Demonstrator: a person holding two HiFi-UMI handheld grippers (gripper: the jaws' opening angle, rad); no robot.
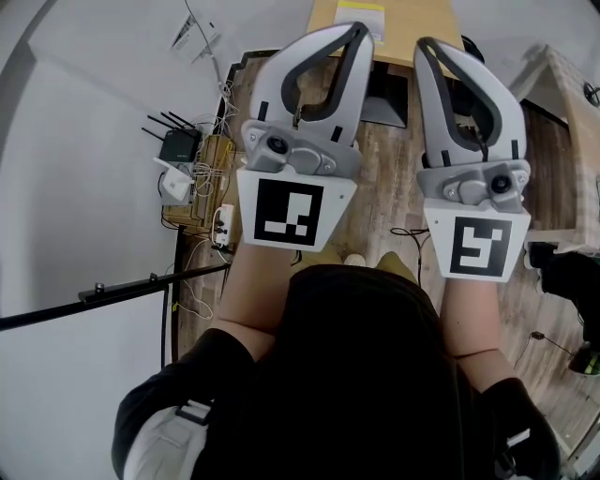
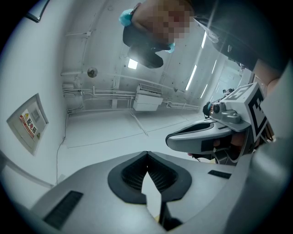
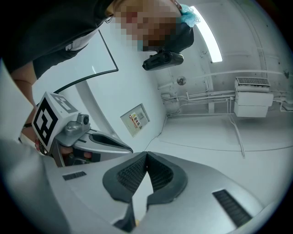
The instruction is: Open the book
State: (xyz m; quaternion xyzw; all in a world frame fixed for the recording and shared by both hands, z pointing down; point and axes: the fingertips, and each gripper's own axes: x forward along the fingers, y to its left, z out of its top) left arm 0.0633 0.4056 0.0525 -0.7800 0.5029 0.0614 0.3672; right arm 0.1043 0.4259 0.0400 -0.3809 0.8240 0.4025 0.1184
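Both grippers are held up side by side in front of the person's chest, tips pointing away and upward. In the head view the left gripper (image 1: pixel 359 30) and the right gripper (image 1: pixel 427 45) reach toward a wooden table (image 1: pixel 412 37) at the top edge. A yellow-covered flat thing (image 1: pixel 361 14), maybe the book, lies on it, partly hidden by the left gripper. In the left gripper view the left gripper (image 2: pixel 146 153) is shut with nothing between its pads. The right gripper (image 3: pixel 146 154) is likewise shut and empty. Each sees the other: right gripper (image 2: pixel 215 132), left gripper (image 3: pixel 91 139).
Below lies a wood floor with a black router (image 1: pixel 178 145), a power strip (image 1: pixel 223 225) and tangled cables by the white wall. A dark bar (image 1: pixel 112 295) juts from the left. Both gripper views face the ceiling, an air conditioner (image 2: pixel 147 98) and a wall sign (image 3: pixel 137 119).
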